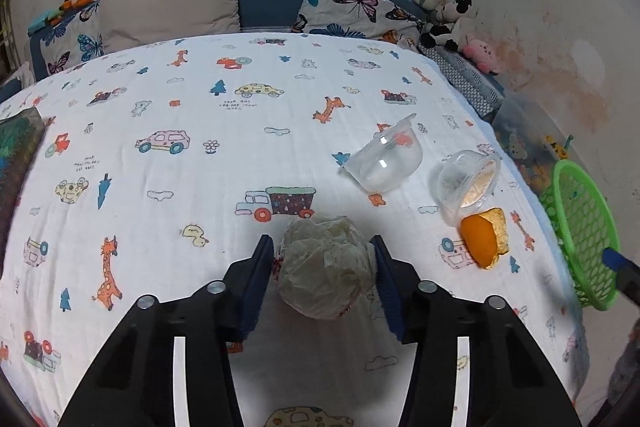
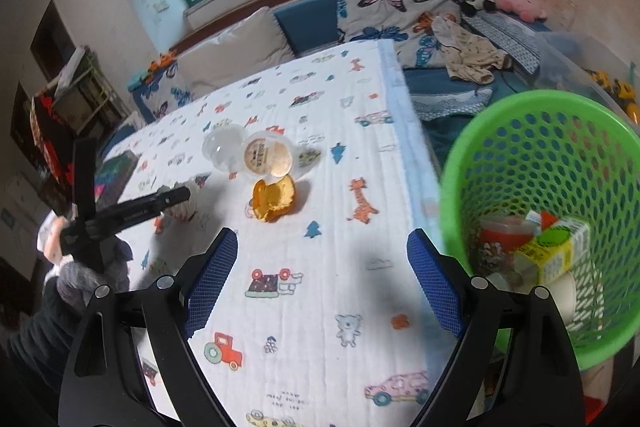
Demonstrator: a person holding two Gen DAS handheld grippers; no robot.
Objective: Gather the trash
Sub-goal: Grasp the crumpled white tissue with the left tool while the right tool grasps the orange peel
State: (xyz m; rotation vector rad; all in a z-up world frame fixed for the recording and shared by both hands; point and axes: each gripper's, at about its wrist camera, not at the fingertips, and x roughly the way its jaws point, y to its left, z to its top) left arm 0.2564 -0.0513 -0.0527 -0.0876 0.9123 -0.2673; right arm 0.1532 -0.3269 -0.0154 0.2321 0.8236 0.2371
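- Translucent plastic wrapper ball (image 1: 326,267) sits on the bed (image 1: 200,187), between the left gripper (image 1: 324,259) pads. Both blue pads touch or nearly touch its sides; can't confirm a firm clamp, but it looks like closing-on-grasp.
- Left gripper comes in low and level with the bed, jaws straddling the ball's widest part. Sensible for a soft crumpled thing that will squash rather than slip.
- Right gripper (image 2: 322,281) has its jaws wide apart, nothing between them, only bedsheet below. It hangs over the bed edge just beside the green basket (image 2: 452,187), probably free after a drop-off or waiting for the next pick.
- The basket stands off the bed's right side, rim up, so trash can be dropped in from above. It already holds a juice carton (image 2: 556,251), a red-lidded cup (image 2: 504,231) and something white underneath.
- Remaining trash on the bed, ahead and right of the left gripper: clear bowl (image 1: 386,159) tipped on its side, lidded clear cup (image 1: 468,183) on its side just beside it, orange peel (image 1: 482,239) touching or just beside the cup.
- All three lie between the wrapper ball and the basket, nearer the right gripper's side.
- Judgement: task is partway; the wrapper pick is in hand, three items left.
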